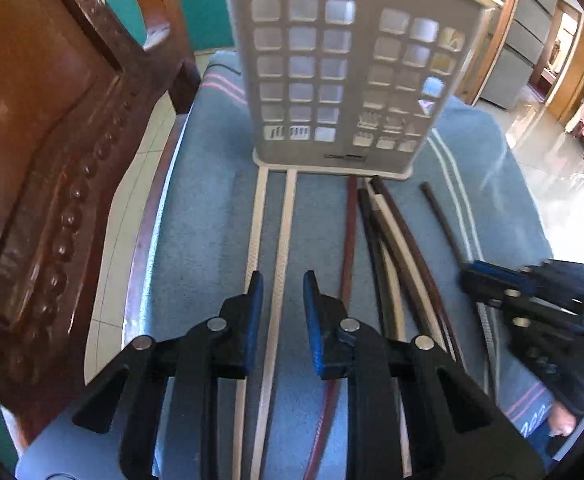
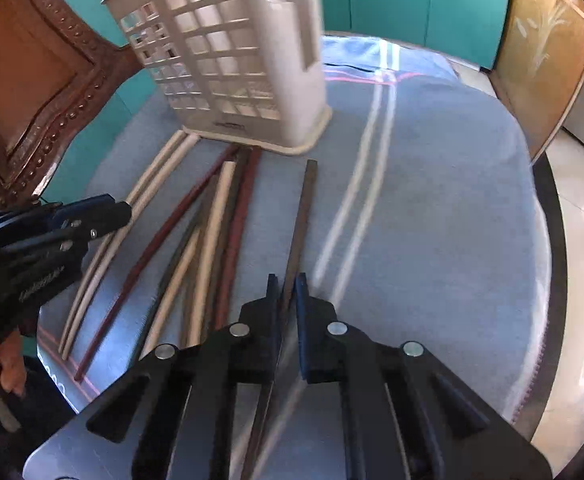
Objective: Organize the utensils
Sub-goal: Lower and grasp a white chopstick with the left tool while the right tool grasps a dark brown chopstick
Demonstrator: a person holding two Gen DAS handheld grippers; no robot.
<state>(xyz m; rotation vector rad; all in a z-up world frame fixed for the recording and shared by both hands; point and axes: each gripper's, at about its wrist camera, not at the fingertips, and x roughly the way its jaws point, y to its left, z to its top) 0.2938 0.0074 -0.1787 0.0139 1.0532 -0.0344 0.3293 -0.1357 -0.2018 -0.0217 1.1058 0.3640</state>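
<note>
Left wrist: our left gripper (image 1: 283,284) straddles a cream chopstick (image 1: 280,240) on the cloth (image 1: 204,216) before the holder (image 1: 344,72); whether its pads pinch it, we cannot tell.

Right wrist: our right gripper (image 2: 288,286) clamps a dark chopstick (image 2: 304,208). Light, stiff, probably slick; grip near the thick end.

Both fisheye views are bright with daylight. Light enters from the right side, leaving strong glare on the glossy floor (image 1: 548,152) and washing out detail there. The blue cloth (image 2: 432,184) shows pale streaks of motion blur, and the chopsticks (image 2: 228,216) look smeared. The white slotted holder (image 1: 344,72) is soft and slightly hazy. Straight lines bow outward near the edges, and dark vignetting fills the corners.
</note>
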